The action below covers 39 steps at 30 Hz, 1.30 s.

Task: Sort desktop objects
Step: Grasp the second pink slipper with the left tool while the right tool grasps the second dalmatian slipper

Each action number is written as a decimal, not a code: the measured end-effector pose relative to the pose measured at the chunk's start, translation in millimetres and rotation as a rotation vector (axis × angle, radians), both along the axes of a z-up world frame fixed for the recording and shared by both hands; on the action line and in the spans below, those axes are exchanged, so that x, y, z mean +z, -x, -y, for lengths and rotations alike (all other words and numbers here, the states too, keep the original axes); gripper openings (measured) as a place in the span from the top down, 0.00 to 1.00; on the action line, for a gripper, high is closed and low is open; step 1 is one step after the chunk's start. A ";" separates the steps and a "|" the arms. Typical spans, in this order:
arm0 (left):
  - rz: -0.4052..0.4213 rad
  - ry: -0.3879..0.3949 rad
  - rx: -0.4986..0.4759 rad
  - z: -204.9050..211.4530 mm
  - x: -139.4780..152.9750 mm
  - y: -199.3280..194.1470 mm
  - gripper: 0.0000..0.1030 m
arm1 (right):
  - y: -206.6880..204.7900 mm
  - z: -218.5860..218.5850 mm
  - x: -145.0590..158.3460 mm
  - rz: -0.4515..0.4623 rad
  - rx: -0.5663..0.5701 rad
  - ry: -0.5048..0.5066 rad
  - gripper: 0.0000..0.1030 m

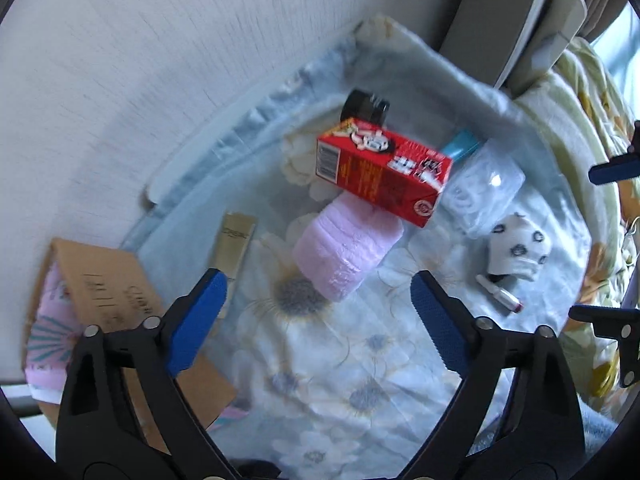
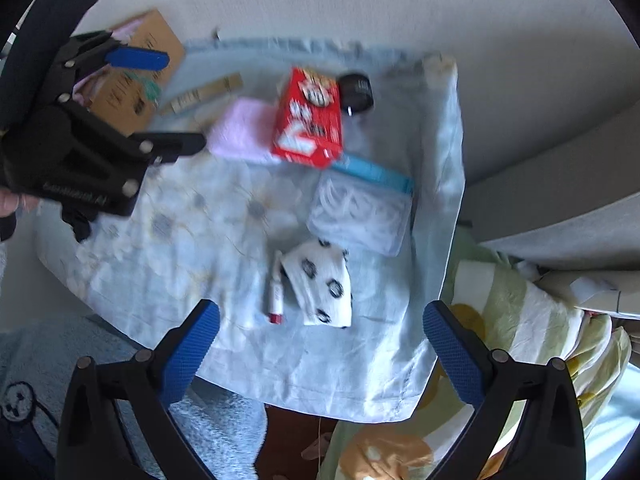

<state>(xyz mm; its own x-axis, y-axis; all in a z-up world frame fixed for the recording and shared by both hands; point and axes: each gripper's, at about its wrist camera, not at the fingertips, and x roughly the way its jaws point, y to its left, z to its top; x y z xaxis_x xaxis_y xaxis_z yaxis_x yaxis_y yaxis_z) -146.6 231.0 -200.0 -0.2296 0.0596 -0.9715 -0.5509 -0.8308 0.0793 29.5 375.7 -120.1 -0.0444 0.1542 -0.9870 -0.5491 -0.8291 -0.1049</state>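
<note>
A red carton (image 1: 380, 172) (image 2: 310, 116) lies on a pale blue flowered cloth (image 1: 320, 340) (image 2: 200, 240), resting partly on a rolled pink towel (image 1: 346, 250) (image 2: 242, 134). A black jar (image 1: 366, 106) (image 2: 357, 92) sits behind the carton. To the right are a clear plastic box (image 1: 482, 190) (image 2: 360, 212), a teal item (image 1: 460, 145) (image 2: 374, 172), a white spotted sock (image 1: 518, 248) (image 2: 322, 284) and a small lipstick tube (image 1: 500, 294) (image 2: 276, 294). My left gripper (image 1: 318, 298) (image 2: 176, 100) hangs open above the towel. My right gripper (image 2: 320, 332) hangs open above the sock, holding nothing.
A gold slim box (image 1: 234, 248) (image 2: 204, 92) lies left of the towel. A brown cardboard box (image 1: 108, 300) (image 2: 140, 68) with pink contents stands at the left edge. A grey wall (image 1: 160, 60) backs the cloth. Yellow-green bedding (image 2: 520, 340) lies to the right.
</note>
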 end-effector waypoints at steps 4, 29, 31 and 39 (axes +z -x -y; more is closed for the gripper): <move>0.043 -0.015 0.021 -0.6 -23.3 6.4 0.11 | -4.1 -9.9 -28.6 0.046 0.007 0.038 0.07; 0.106 -0.026 0.025 2.1 -45.2 4.9 0.62 | -7.1 -17.9 -67.2 0.113 0.012 0.109 0.76; 0.088 -0.009 0.014 2.5 -39.3 1.7 0.63 | -10.4 -18.0 -62.3 0.096 -0.013 0.109 0.76; 0.044 -0.029 0.027 17.5 -7.2 -11.0 0.64 | 0.0 -11.2 -46.1 0.048 -0.166 0.091 0.77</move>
